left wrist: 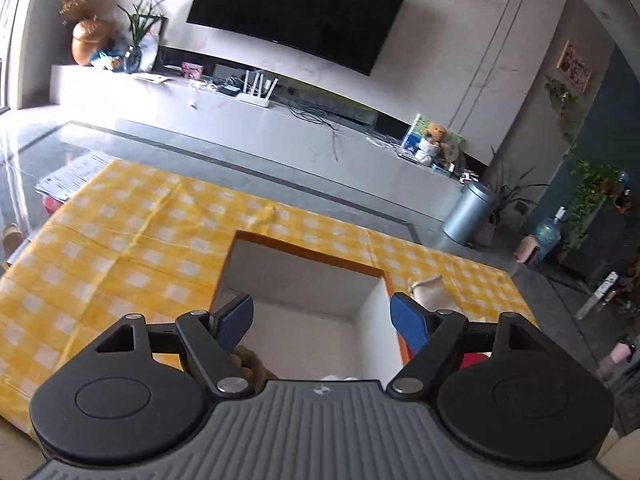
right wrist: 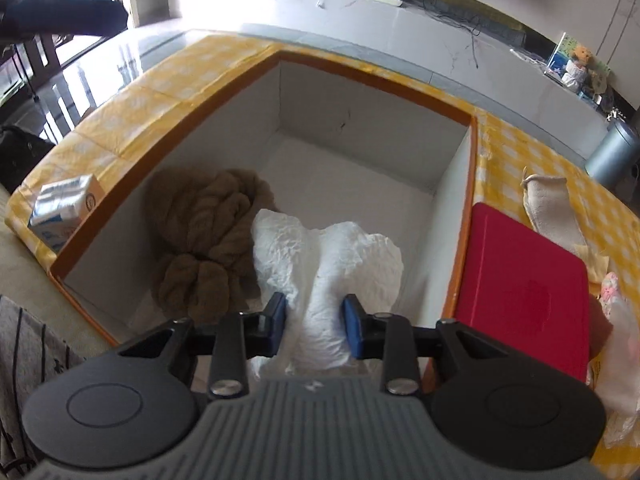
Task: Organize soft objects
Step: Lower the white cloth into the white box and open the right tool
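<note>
An open box (right wrist: pixel 468 184) with orange rim and white walls sits on the yellow checked tablecloth (left wrist: pixel 120 248). A brown knitted bundle (right wrist: pixel 208 232) lies inside at its left. My right gripper (right wrist: pixel 315 322) is shut on a white crumpled cloth (right wrist: pixel 324 252) and holds it over the box's near part. My left gripper (left wrist: pixel 322 320) is open and empty above the box (left wrist: pixel 304 256); a bit of the brown bundle (left wrist: pixel 252 364) shows under its left finger. A cream cloth (right wrist: pixel 550 204) lies right of the box, also in the left wrist view (left wrist: pixel 430 290).
A red flat lid (right wrist: pixel 524 292) lies against the box's right side. A pink-white soft item (right wrist: pixel 620 328) lies at the far right. A small blue-white carton (right wrist: pixel 64 208) stands left of the box. Papers (left wrist: pixel 76 172) lie on the glass table beyond the cloth.
</note>
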A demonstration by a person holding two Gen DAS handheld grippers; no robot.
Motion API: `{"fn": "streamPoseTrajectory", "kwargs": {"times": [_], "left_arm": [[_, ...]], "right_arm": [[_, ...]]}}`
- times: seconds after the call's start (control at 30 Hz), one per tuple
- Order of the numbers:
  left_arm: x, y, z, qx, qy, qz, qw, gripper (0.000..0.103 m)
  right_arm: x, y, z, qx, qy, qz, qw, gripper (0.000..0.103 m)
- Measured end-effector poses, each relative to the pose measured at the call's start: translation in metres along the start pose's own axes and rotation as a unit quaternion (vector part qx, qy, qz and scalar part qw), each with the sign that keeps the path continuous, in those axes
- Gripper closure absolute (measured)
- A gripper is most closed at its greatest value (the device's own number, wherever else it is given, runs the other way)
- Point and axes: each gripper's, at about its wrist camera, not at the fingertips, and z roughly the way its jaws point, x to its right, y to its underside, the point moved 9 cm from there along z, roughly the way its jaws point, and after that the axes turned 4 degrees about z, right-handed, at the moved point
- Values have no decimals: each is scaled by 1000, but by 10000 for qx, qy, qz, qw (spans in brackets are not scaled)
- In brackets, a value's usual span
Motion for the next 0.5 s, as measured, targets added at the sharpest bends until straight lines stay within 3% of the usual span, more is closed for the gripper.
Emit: {"fn": "streamPoseTrajectory", "kwargs": {"times": [0.07, 0.2, 0.33, 0.43, 0.5], "left_arm": [[-2, 7, 2, 16, 19, 45, 10000, 12], [-11, 15, 8, 20, -290, 136, 9995, 12], [-10, 15, 5, 46, -215, 155, 9996, 12], [-8, 13, 1, 130, -186, 224, 9995, 12], [-7, 13, 0, 163, -209, 295, 9992, 12]], "right_arm": [[-3, 8, 10, -207, 74, -158, 9996, 73], [1, 9, 21, -559, 34, -9, 9984, 76], [-1, 11, 28, -783, 90, 15, 9969, 76], [-3, 10, 29, -949, -7, 66, 9955, 68], [-5, 7, 28, -1089, -307, 300, 9931, 55]]}}
